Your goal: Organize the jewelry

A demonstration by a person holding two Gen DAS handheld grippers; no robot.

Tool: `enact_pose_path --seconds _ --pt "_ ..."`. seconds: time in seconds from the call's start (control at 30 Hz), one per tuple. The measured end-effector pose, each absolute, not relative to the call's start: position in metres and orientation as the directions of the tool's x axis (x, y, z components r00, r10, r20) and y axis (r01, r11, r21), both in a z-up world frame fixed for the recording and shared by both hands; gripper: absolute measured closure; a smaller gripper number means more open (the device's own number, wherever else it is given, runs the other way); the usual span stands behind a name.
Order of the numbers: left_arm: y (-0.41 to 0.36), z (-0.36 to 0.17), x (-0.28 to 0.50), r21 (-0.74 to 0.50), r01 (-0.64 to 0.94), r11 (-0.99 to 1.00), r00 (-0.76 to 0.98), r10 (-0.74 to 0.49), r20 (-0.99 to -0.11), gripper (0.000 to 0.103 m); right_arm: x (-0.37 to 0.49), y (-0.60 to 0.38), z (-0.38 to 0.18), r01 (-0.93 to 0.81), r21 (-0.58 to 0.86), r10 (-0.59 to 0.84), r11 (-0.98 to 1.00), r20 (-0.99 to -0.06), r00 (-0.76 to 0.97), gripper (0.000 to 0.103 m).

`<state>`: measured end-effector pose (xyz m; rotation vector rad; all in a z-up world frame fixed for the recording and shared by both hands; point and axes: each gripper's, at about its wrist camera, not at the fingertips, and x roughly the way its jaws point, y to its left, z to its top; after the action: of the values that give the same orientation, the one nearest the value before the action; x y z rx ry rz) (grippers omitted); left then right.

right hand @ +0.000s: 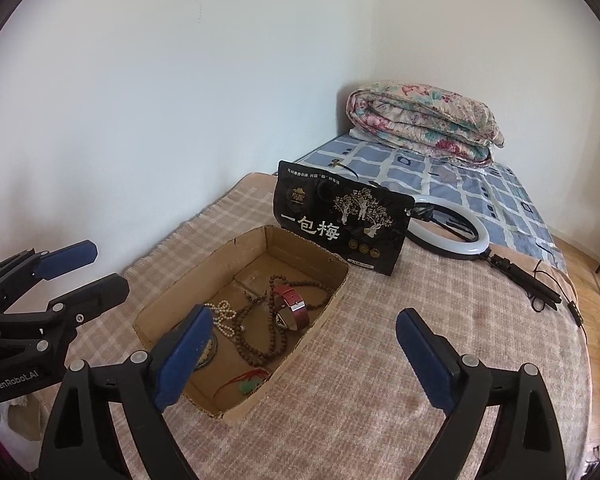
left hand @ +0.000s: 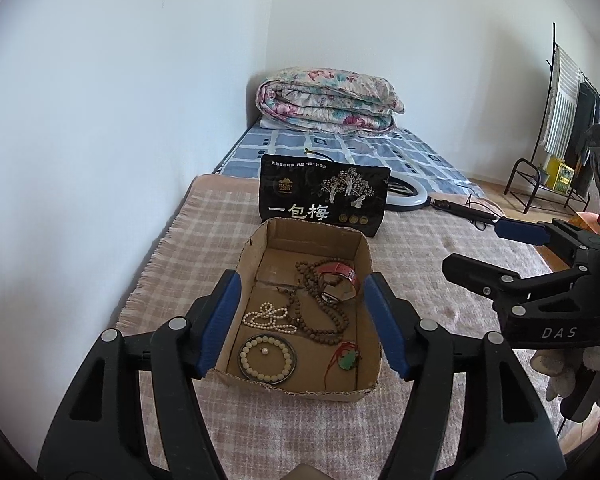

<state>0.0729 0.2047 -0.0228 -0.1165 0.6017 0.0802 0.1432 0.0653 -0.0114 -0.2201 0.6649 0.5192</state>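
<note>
My left gripper hangs above the near end of the box, jaws apart with nothing between them; the jewelry lies below and beyond the fingertips. My right gripper stands wide open and empty, the box under its left finger and the blanket under the rest. In the box: a long brown bead strand, a red watch on it, a pearl string, a cream bracelet ringing one loose pearl, and a green pendant on red cord.
</note>
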Motion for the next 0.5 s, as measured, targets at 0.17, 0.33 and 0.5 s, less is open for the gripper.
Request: enact_pose_path --seconds 0.17,0.33,0.5 --pt "0.194 -0.019 0.064 -0.081 -0.119 0.990 0.825 0.053 -0.562 0.022 0.128 0.043 -0.005 -0.516 -0.027 0.391 0.856 -0.618 0.682 0.003" --pt "0.183 -0.014 0.057 -0.071 -0.130 0.989 0.825 0.068 -0.561 0.021 0.116 0.018 -0.004 -0.493 -0.012 0.384 0.870 -0.610 0.693 0.000" --pt "0.175 -0.008 0.047 -0.063 -0.142 0.988 0.833 0.085 -0.547 0.014 0.106 0.003 -0.004 -0.482 -0.022 0.370 0.876 -0.611 0.700 0.000"
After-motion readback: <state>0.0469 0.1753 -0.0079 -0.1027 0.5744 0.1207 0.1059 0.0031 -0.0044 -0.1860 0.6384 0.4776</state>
